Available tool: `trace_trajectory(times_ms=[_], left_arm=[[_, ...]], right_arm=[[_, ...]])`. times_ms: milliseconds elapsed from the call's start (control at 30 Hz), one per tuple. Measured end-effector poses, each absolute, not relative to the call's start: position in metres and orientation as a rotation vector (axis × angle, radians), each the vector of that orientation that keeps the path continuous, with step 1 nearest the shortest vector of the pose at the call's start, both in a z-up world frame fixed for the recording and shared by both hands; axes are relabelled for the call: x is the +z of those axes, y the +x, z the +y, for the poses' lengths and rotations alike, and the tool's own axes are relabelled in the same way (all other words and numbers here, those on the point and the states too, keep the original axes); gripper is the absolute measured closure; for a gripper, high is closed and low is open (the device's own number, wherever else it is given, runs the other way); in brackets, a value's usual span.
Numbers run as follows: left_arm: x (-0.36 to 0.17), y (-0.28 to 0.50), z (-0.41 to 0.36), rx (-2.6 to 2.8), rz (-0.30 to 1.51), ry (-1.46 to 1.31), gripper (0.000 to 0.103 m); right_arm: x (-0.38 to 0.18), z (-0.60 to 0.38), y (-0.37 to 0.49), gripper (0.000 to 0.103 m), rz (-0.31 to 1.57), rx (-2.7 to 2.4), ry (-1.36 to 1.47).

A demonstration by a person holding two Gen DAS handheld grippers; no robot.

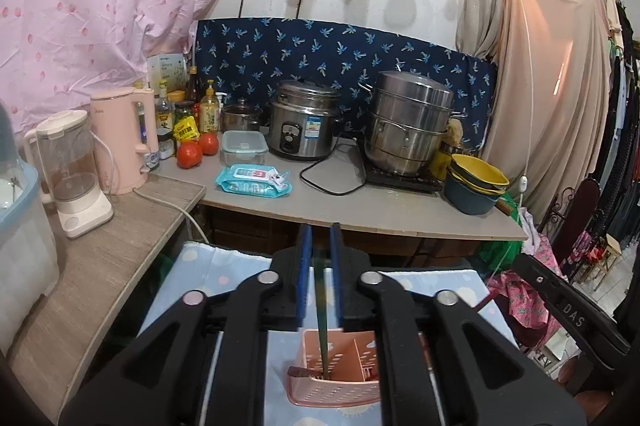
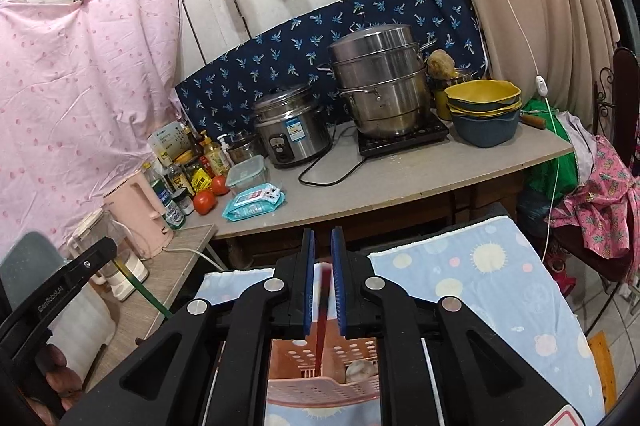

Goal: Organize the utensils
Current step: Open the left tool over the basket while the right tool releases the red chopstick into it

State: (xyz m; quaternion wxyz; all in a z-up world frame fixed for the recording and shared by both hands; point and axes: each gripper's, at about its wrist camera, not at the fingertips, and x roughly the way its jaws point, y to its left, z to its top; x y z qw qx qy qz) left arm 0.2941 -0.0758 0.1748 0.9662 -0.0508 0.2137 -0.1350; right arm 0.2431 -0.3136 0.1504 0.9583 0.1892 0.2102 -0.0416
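Note:
A pink slotted utensil holder (image 1: 340, 392) stands on a light blue dotted cloth (image 1: 224, 274), right below both grippers. My left gripper (image 1: 320, 230) points down at it. A thin dark green utensil (image 1: 322, 322) hangs blurred between its blue pads, with a gap on each side, and its lower end is inside the holder. A brown handle (image 1: 300, 372) pokes out at the holder's left. My right gripper (image 2: 321, 232) is over the same holder (image 2: 320, 388). A blurred red utensil (image 2: 322, 314) stands loose between its pads, with its tip down in the holder.
Behind the cloth runs a grey counter (image 1: 360, 210) with a rice cooker (image 1: 302, 126), a steel steamer pot (image 1: 408, 122), stacked bowls (image 1: 476, 186), a wipes pack (image 1: 252, 180) and tomatoes (image 1: 190, 154). A pink kettle (image 1: 120, 138) and a blender (image 1: 74, 170) stand on the left shelf.

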Motion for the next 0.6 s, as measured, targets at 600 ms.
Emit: trace_trajectory(times_ms=[600], left_arm=[[0.178,0.277,-0.069,-0.253,0.443,-0.105,0.077]], right_arm=[[0.155,-0.303,0.219,0.075,0.421,-0.071,0.360]])
